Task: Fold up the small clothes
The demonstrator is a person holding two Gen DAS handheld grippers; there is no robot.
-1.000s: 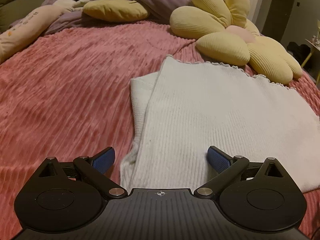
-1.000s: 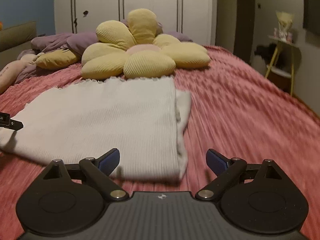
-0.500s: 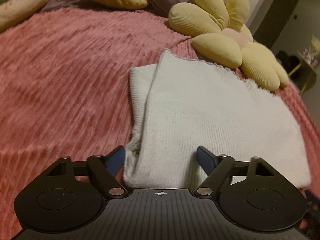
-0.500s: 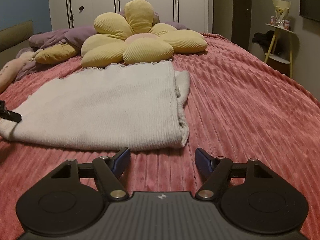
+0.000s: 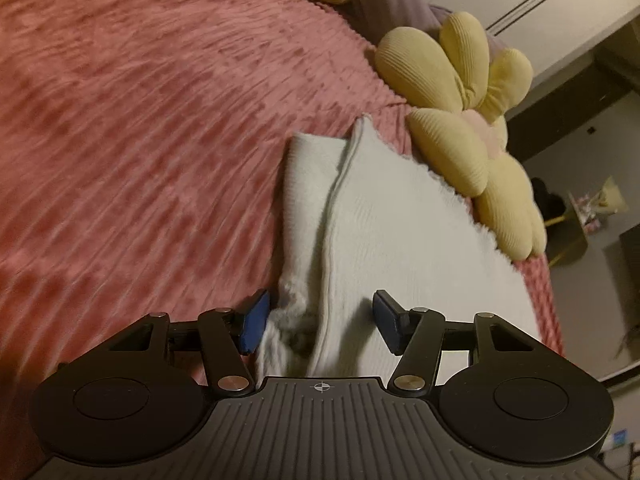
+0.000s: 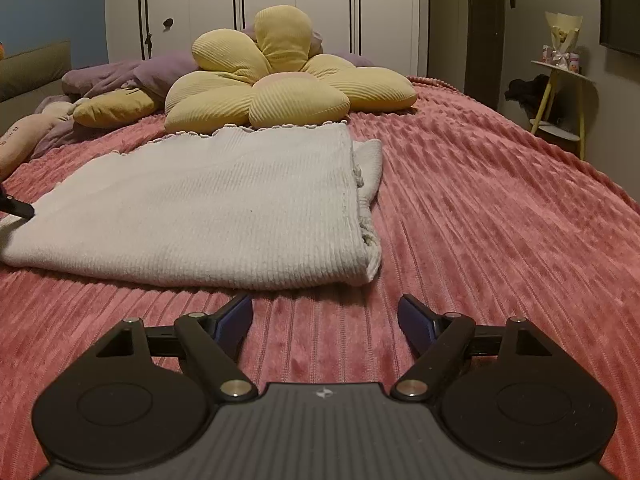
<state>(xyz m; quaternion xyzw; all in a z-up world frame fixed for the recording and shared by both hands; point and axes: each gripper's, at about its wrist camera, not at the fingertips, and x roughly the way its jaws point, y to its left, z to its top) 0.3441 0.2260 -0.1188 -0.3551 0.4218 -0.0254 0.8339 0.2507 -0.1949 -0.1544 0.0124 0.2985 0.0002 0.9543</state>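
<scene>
Two pairs of blue-padded fingers work at the near edge of a white knit garment (image 5: pixel 404 240) lying flat on a pink ribbed bedspread (image 5: pixel 140 140). The left gripper (image 5: pixel 316 322) has its fingers half spread and they have just been closing, with the garment's near left corner bunched up between them; the left pad (image 5: pixel 252 326) sits just beside the cloth, the right pad rests over the top layer, and neither yet looks pressed tight, so I judge this a grasp being taken, not one made. The gripper is rolled over, which tilts the whole bed in its view, probably to bring the fingers across the layered edge. The right gripper (image 6: pixel 326 322) hovers low with its fingers widely spread, having just been opening a little, and only bare bedspread lies between them; the garment's near right corner (image 6: pixel 364 272) is just beyond the tips, so it seems poised to take that corner. The garment already looks folded, with a narrower part tucked under and showing along each side, and its scalloped hem lies far, next to a yellow flower-shaped cushion (image 6: pixel 280 84). Holding both near corners would let the near edge be carried towards the hem for the next fold. Purple bedding (image 6: pixel 120 76) and white wardrobes (image 6: pixel 280 8) lie beyond.
</scene>
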